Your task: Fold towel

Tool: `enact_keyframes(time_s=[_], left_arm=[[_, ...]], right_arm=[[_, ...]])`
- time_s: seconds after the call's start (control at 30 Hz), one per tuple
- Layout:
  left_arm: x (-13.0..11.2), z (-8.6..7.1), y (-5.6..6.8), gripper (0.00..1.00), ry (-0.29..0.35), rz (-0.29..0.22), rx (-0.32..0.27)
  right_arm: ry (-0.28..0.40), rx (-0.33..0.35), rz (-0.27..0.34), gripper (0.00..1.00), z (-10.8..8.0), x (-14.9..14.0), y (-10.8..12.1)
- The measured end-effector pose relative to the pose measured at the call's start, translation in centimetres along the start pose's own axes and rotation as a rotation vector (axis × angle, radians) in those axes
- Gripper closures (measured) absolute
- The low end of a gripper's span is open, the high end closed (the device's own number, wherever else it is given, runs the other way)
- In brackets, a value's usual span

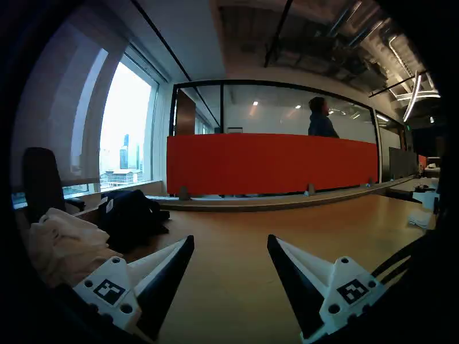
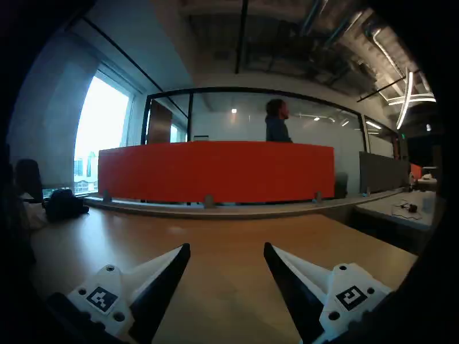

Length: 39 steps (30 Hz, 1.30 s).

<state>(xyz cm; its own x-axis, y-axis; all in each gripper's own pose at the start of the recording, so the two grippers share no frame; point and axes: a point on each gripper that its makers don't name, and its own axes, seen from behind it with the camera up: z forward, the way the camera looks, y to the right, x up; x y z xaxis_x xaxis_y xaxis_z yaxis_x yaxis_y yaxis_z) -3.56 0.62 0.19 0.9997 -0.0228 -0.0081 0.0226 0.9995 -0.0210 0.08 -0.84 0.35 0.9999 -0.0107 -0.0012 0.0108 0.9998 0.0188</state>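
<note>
Left gripper view: finds the left gripper [image 1: 230, 237] spread wide, holding nothing, low over the wooden table [image 1: 321, 223]; puts the crumpled cream towel [image 1: 63, 249] far left, just beside a dark bag [image 1: 132, 215]. Right gripper view: finds the right gripper [image 2: 226, 245] equally wide, gripping nothing.

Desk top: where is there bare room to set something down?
The desk is bare from the open left gripper ahead to the red divider, and likewise ahead of the open right gripper. The end by the window is crowded: a cream cloth heap and a dark bag lie there.
</note>
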Motion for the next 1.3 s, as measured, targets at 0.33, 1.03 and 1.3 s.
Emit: enact_keyframes(time_s=[0.33, 1.03, 1.3], left_arm=[[-0.13, 0.03, 0.0, 0.06, 0.0, 0.0, 0.0], [-0.33, 0.12, -0.13, 0.06, 0.001, -0.001, 0.0], [-0.41, 0.19, -0.22, 0.06, 0.0, -0.004, 0.0]], right_arm=[[0.0, 0.0, 0.0, 0.0, -0.01, -0.08, 0.01], [0.0, 0.0, 0.001, 0.0, 0.0, 0.05, -0.09], [0.0, 0.0, 0.001, 0.0, -0.03, 0.02, -0.09]])
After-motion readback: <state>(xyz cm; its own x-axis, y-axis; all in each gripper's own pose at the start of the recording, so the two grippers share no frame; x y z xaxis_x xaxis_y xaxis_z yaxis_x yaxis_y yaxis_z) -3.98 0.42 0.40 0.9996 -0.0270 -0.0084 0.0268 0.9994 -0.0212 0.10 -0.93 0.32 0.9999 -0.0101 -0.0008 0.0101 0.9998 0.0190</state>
